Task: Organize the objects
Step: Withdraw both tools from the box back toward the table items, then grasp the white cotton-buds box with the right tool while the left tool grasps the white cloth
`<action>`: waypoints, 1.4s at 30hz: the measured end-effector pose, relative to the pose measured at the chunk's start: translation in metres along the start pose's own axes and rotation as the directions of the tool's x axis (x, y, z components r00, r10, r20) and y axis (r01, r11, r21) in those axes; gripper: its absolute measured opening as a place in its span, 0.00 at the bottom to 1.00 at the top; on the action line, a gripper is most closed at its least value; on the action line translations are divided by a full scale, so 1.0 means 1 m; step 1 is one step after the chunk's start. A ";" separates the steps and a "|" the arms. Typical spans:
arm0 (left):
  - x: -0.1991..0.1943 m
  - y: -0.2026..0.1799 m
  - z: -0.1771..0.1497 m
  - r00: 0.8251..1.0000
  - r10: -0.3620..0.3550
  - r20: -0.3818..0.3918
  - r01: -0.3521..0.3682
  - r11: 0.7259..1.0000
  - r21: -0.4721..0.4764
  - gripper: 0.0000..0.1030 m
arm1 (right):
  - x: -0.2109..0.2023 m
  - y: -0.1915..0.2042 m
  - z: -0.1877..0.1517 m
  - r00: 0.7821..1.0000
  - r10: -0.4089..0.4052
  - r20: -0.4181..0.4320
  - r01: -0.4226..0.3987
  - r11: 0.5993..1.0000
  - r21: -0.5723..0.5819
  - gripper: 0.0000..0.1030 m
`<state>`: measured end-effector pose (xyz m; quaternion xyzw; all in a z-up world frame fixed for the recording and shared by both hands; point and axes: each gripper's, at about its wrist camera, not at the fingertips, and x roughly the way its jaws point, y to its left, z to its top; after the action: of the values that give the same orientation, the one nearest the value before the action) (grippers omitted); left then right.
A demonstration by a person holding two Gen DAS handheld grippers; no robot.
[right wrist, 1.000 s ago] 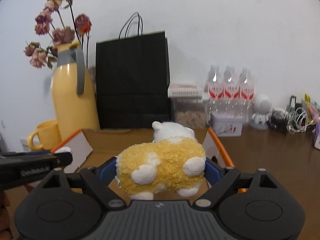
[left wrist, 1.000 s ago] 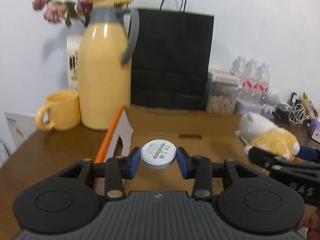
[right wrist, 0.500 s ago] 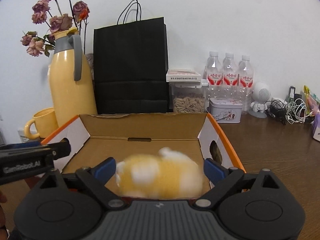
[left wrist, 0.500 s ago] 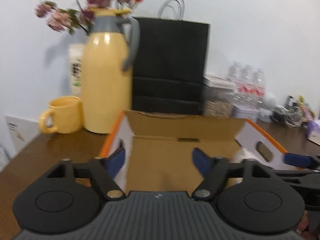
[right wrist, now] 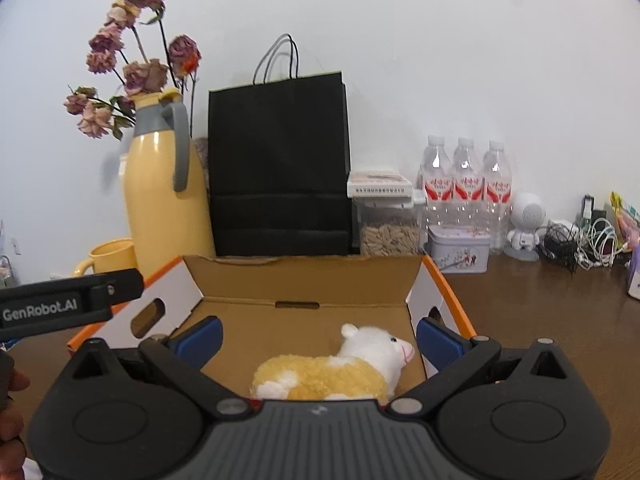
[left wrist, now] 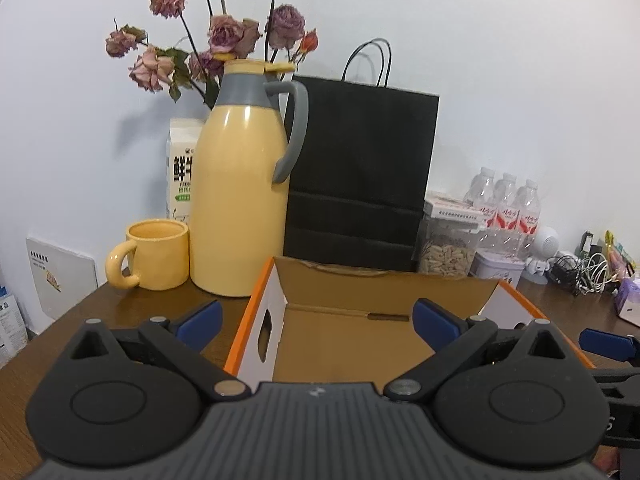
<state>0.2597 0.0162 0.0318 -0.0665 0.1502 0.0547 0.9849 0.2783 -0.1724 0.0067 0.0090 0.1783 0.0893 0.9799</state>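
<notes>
You are at the end of a drop-off: both of your grippers stand over the cardboard box (right wrist: pixel 304 280) in the lower middle of each frame, and both are empty. Your left gripper (left wrist: pixel 316 322) has just been opening and its blue pads now stand spread as wide as they go, with nothing between them but the bare box floor; the small white disc it carried a second ago is no longer in view, most likely lying in the box below the camera's edge, though you cannot confirm that from here. Your right gripper (right wrist: pixel 318 336) has likewise just been opening to its widest, and the plush sheep (right wrist: pixel 332 372) lies on its side on the box floor at the lower centre of the right wrist frame, between the pads but clear of both. Judging by this, the placing step is done for both items. Your next move calls for drawing both grippers back and up out of the box without brushing its orange-edged side walls, then turning to whatever loose item on the brown table (right wrist: pixel 540 320) you mean to sort next.
</notes>
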 end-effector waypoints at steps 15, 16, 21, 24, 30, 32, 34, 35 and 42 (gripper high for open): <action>-0.062 0.022 0.005 1.000 -0.015 -0.018 0.016 1.000 0.019 1.00 | -0.070 0.004 0.014 0.998 0.003 0.060 0.000 0.998 -0.058 1.00; -0.067 0.025 0.003 1.000 -0.014 -0.022 0.014 1.000 0.022 1.00 | -0.076 0.003 0.012 0.998 0.004 0.060 -0.001 0.998 -0.062 1.00; -0.090 0.044 -0.011 0.998 0.010 -0.063 -0.009 1.000 0.015 1.00 | -0.105 -0.007 -0.001 0.999 -0.004 0.038 0.007 0.997 -0.083 1.00; -0.100 0.055 -0.021 0.994 0.022 -0.107 -0.020 1.000 0.021 1.00 | -0.120 -0.016 -0.011 1.000 -0.009 0.019 0.011 0.996 -0.085 1.00; -0.118 0.076 -0.041 0.985 0.056 -0.164 -0.048 0.997 0.054 1.00 | -0.140 -0.037 -0.036 0.999 -0.013 -0.048 0.009 0.996 -0.085 1.00; -0.122 0.082 -0.046 0.981 0.067 -0.180 -0.057 0.997 0.058 1.00 | -0.143 -0.041 -0.046 0.997 -0.011 -0.075 0.003 0.995 -0.097 1.00; -0.126 0.089 -0.051 0.979 0.071 -0.189 -0.060 0.996 0.061 1.00 | -0.144 -0.044 -0.056 0.994 -0.004 -0.105 -0.007 0.994 -0.110 1.00; -0.127 0.092 -0.052 0.979 0.071 -0.193 -0.059 0.996 0.065 1.00 | -0.144 -0.045 -0.060 0.993 -0.003 -0.118 -0.011 0.993 -0.116 1.00; -0.138 0.105 -0.060 0.974 0.083 -0.212 -0.068 0.994 0.080 1.00 | -0.140 -0.044 -0.077 0.985 0.035 -0.169 -0.064 0.983 -0.171 0.97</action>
<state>0.0981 0.0987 0.0050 -0.0304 0.2600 0.0791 0.9619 0.1295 -0.2422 -0.0190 -0.0805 0.2500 0.1295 0.9562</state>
